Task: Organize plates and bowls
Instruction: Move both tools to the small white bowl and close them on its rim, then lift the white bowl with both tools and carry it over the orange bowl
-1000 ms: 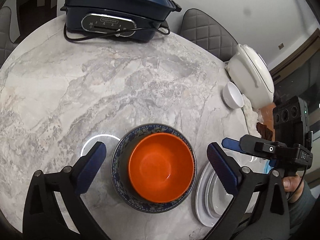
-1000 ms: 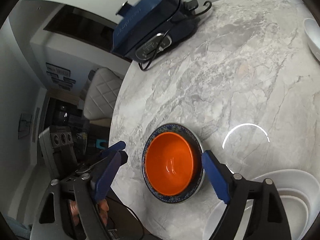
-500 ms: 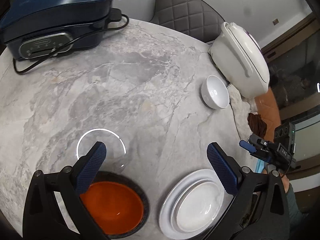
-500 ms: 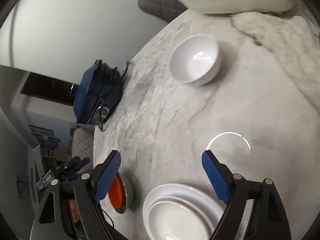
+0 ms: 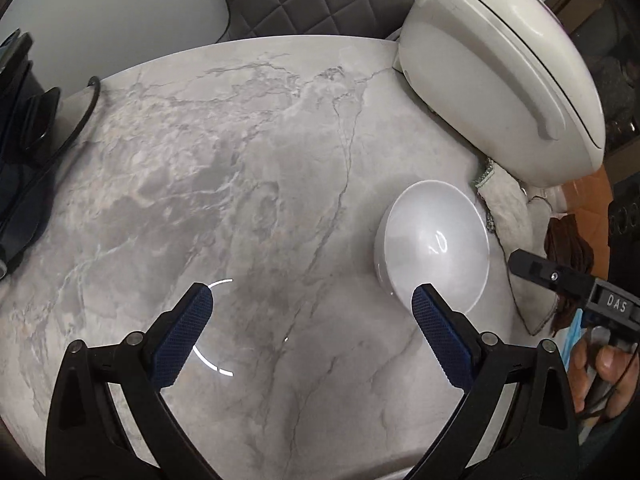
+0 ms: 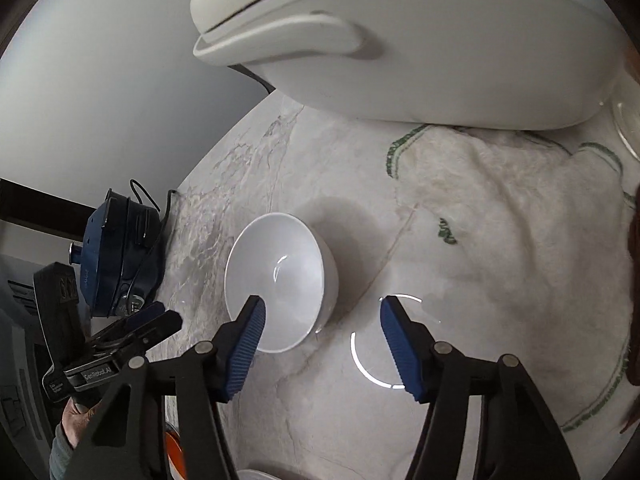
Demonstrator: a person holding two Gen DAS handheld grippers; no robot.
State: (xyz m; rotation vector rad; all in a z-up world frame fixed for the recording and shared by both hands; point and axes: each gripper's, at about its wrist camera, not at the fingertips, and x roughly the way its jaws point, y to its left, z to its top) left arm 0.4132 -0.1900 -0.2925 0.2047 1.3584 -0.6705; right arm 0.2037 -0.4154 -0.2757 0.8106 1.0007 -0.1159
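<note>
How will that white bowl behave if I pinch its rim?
The white bowl looks glazed and glossy, so probably slippery and rigid. Its rounded wall and seemingly narrow base suggest it may tip. Likely ceramic, so chippable against the marble table.

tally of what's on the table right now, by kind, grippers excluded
White bowl: 1
Orange bowl, sliver at the frame edge: 1
White plate, rim only: 1
White cooker: 1
Blue appliance: 1
Towel: 1
Total: 6

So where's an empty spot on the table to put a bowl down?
The widest bare marble lies between the dark blue appliance and the white bowl. It's crowded past the bowl, by the towel and white cooker.
</note>
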